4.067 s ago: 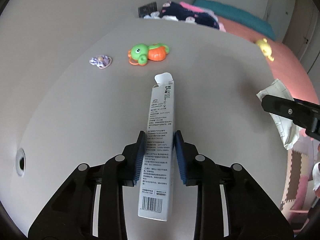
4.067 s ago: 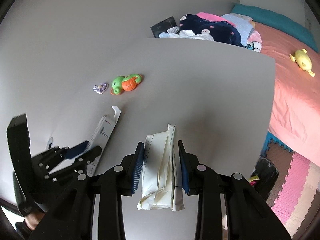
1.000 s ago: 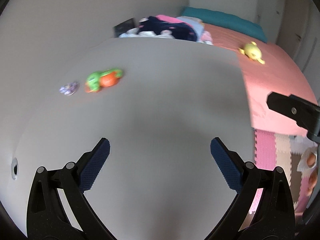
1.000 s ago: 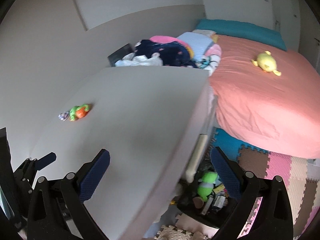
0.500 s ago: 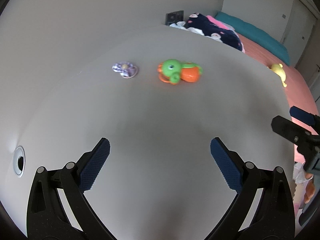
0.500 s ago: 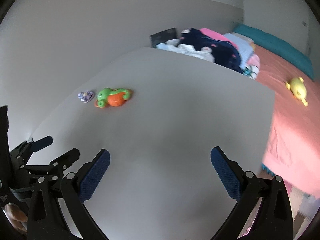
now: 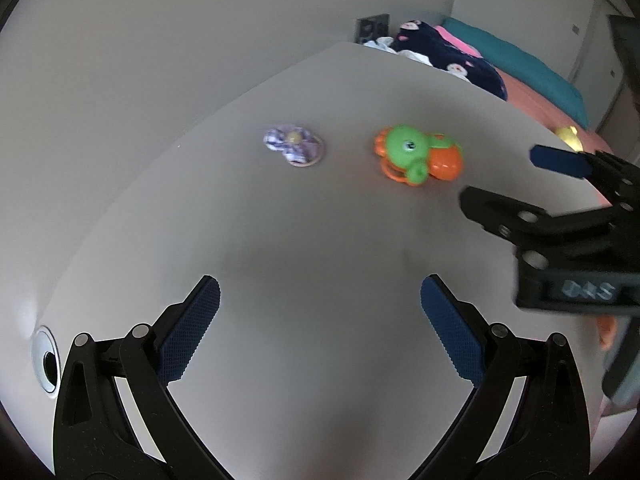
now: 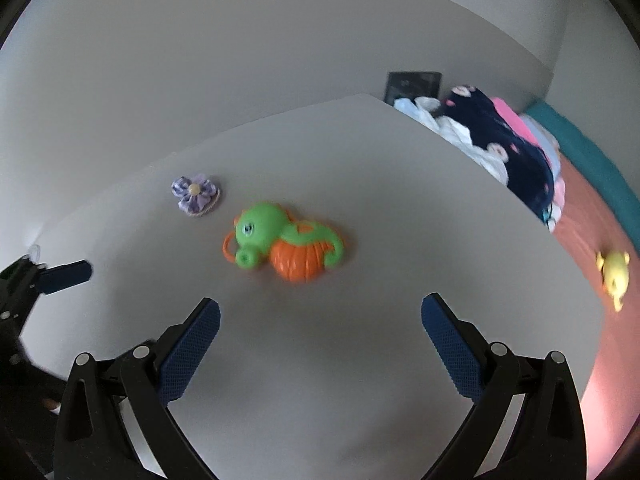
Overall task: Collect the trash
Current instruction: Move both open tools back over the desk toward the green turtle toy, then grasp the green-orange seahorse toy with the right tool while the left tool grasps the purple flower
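Observation:
Both grippers are open and empty over a grey table (image 7: pixel 320 240). My left gripper (image 7: pixel 320 320) points at the table, with a purple fabric flower (image 7: pixel 292 146) and a green-and-orange seahorse toy (image 7: pixel 420 156) ahead of it. My right gripper (image 8: pixel 320 336) sits just short of the seahorse toy (image 8: pixel 284 240), with the purple flower (image 8: pixel 195 194) beyond to the left. The right gripper (image 7: pixel 560 184) also shows at the right of the left wrist view. No trash shows on the table.
A cable hole (image 7: pixel 47 360) is at the table's left edge. Piled clothes (image 8: pixel 500 144) lie past the far edge. A bed with a pink sheet (image 8: pixel 592 220) and a yellow toy (image 8: pixel 614 270) is on the right.
Both grippers have moved forward toward the toys, which now look larger. The right gripper has come closer to the left one. Earlier, each held trash; both opened empty a second ago.

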Action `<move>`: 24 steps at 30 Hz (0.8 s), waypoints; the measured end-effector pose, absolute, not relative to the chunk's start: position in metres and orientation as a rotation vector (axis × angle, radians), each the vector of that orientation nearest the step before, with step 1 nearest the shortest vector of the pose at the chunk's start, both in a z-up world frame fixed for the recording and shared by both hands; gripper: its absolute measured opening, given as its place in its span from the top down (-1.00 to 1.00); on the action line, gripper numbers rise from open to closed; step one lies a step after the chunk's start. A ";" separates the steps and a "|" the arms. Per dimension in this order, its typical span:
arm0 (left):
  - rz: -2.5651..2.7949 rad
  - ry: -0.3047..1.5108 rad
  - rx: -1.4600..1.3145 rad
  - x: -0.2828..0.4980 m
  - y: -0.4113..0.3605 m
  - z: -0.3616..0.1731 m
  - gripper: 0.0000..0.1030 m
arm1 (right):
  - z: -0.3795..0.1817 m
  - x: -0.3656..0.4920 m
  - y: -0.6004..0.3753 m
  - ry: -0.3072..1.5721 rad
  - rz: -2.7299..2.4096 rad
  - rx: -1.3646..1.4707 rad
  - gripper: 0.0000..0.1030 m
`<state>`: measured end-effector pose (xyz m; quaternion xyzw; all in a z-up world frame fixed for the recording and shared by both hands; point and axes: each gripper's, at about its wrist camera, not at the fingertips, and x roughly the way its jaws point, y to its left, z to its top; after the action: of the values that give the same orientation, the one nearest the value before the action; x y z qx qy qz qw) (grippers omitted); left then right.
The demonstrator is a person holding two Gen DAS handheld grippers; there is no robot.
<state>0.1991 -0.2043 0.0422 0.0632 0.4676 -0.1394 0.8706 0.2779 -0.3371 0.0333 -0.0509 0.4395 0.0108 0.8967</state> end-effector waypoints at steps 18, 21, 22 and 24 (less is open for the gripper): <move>-0.293 1.004 0.070 0.216 -0.189 0.039 -0.89 | 0.017 0.344 -0.328 0.952 0.119 -0.140 0.07; -0.289 1.004 0.066 0.218 -0.189 0.037 -0.89 | 0.017 0.340 -0.326 0.958 0.100 -0.118 0.12; -0.288 1.004 0.064 0.218 -0.190 0.037 -0.89 | 0.017 0.338 -0.326 0.961 0.095 -0.108 0.12; -0.282 1.003 0.059 0.218 -0.190 0.037 -0.89 | 0.017 0.334 -0.328 0.961 0.086 -0.081 0.13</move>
<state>0.2183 -0.1896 0.0366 0.0284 0.4790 -0.1347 0.8670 0.3343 -0.3275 0.0171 -0.0392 0.4620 0.0414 0.8850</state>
